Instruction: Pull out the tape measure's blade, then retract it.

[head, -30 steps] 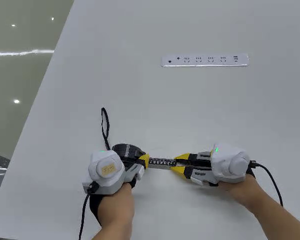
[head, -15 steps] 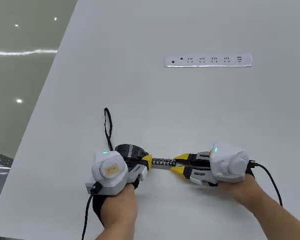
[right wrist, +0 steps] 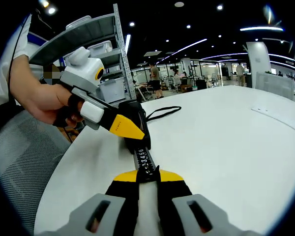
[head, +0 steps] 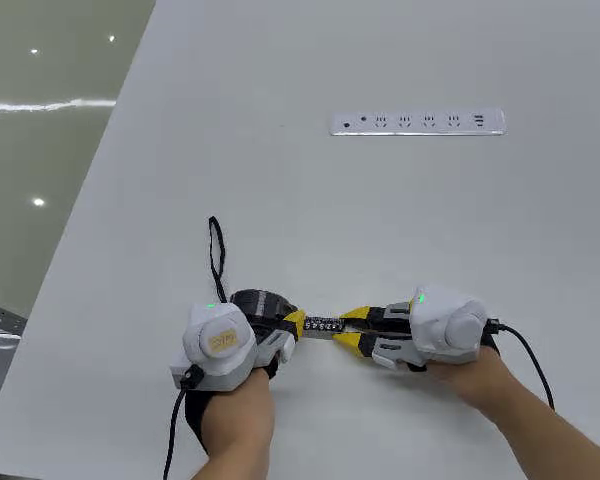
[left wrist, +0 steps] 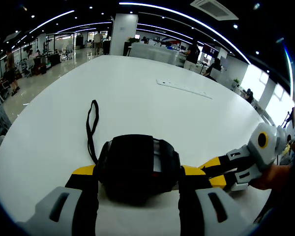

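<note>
Your right gripper [head: 352, 328] has slid a little closer to your left gripper [head: 272, 318] than it was half a second ago, so the bit of blade [head: 322, 325] showing between them is now shorter. Your left gripper has stayed in about the same spot. The tape measure [head: 263, 305] sits on the white table [head: 380, 230], near the edge by you, and your left gripper squeezes its black case from both sides. Your right gripper pinches the blade tight, and in the right gripper view the yellow tips close on it just past the printed numbers. Your left hand [head: 235, 405] comes up from the bottom and points its gripper up and to the right. Your right hand [head: 470, 370] comes in from the lower right and points its gripper to the left, so the two grippers face each other. The black strap [head: 215, 255] lies on the table behind the case. The power strip [head: 417, 122] lies well away, farther up the table.
</note>
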`<state>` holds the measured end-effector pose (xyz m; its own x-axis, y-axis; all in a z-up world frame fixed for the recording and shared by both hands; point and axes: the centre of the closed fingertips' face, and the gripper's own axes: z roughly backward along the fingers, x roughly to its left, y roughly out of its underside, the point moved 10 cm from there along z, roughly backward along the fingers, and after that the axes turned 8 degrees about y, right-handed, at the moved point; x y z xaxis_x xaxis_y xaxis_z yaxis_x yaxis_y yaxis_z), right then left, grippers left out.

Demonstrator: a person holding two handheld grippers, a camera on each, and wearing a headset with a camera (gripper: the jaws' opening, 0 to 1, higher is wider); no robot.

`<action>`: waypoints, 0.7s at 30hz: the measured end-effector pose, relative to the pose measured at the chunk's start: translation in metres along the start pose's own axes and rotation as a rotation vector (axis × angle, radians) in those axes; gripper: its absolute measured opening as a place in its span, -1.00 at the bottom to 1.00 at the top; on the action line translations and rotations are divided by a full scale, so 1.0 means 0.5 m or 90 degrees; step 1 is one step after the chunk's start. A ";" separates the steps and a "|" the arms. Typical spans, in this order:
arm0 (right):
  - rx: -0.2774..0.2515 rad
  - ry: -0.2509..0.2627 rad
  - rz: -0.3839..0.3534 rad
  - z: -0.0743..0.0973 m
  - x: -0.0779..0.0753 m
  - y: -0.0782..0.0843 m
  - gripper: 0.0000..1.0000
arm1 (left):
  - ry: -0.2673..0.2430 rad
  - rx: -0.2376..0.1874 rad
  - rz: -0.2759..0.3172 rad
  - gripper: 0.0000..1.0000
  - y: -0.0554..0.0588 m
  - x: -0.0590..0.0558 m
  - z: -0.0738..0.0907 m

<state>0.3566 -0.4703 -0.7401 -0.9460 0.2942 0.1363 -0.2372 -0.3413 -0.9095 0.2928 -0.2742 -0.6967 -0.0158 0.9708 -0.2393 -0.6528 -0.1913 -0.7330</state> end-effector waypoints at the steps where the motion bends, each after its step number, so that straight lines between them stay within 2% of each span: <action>1: -0.001 -0.002 0.001 -0.004 0.000 -0.001 -0.75 | 0.001 0.000 0.004 0.27 0.000 0.000 0.000; 21: -0.002 -0.015 0.006 -0.035 0.003 -0.012 -0.75 | 0.002 -0.002 0.014 0.27 0.000 -0.001 0.002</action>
<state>0.3605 -0.4522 -0.7415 -0.9530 0.2704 0.1366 -0.2277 -0.3417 -0.9118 0.2923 -0.2743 -0.6960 -0.0273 0.9660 -0.2569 -0.6498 -0.2125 -0.7298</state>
